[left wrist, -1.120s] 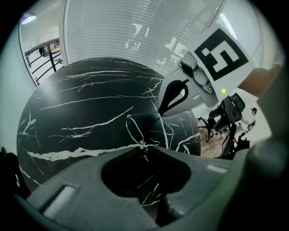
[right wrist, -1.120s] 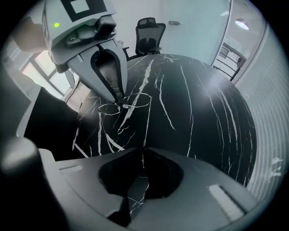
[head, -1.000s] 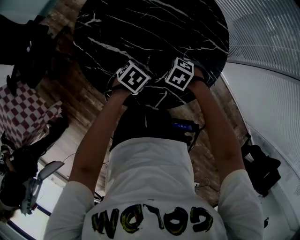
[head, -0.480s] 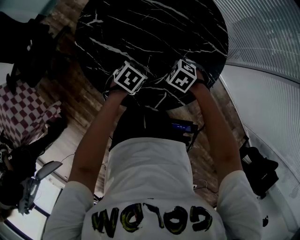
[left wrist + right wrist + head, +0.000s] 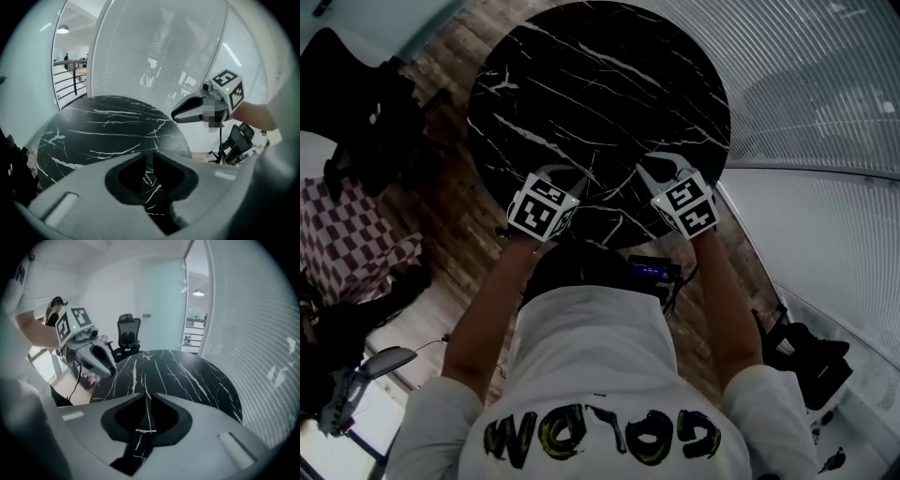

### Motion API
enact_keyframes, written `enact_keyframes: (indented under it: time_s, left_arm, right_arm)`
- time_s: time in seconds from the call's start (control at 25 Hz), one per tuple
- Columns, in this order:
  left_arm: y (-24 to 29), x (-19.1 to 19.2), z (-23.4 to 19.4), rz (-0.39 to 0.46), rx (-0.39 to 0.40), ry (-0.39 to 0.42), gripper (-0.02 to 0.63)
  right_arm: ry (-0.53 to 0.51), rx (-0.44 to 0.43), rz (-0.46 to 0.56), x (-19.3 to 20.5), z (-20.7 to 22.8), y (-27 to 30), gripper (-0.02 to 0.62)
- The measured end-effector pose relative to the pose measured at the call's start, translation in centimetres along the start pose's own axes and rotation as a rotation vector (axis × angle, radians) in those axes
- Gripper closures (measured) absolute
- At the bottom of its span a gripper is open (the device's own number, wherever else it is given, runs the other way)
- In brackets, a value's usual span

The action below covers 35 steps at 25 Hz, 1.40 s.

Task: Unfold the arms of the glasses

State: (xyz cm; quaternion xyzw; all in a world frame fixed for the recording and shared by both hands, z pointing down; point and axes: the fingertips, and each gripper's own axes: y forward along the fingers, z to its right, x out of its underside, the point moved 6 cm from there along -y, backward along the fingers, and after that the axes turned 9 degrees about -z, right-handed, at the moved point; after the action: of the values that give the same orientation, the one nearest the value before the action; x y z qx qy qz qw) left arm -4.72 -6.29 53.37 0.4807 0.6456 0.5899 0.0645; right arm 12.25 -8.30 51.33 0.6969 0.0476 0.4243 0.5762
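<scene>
Left hand-held gripper (image 5: 149,161) has risen over marble table (image 5: 600,84), chair (image 5: 127,333) beside.

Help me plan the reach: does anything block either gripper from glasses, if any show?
No glasses show in any view. The black marble table looks bare. The left gripper and right gripper hover over its near edge, jaws empty; the right's have just been closing.

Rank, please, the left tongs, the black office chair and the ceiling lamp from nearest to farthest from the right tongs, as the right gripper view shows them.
1. Left tongs: close by, on the left.
2. Black office chair: behind the black table, left of centre.
3. Ceiling lamp: farthest, in the room beyond the doorway, upper right.
</scene>
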Motion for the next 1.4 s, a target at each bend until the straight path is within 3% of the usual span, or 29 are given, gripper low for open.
enact_keyframes:
  time_s: [0.28,0.6,1.04,1.4]
  left_arm:
    - [-8.2,-3.3,5.8,0.270,-0.018,0.031,0.560]
    - [-14.7,-5.4,11.0,0.472,-0.027,0.060,0.598]
    - [-19.7,-5.7,14.2,0.664,-0.086,0.062,0.604]
    - [-21.0,-5.6,14.7,0.749,-0.111,0.063,0.603]
  right_arm:
    - [0.161,-0.023,0.270,-3.4,-5.1,-8.8,0.583]
    - [0.228,-0.019,0.530,-7.2,-9.7,-16.7,0.592]
    - [0.255,0.023,0.674,-9.3,-13.0,-21.2,0.594]
    - [0.245,0.041,0.755,-10.2,-14.7,-22.6,0.594]
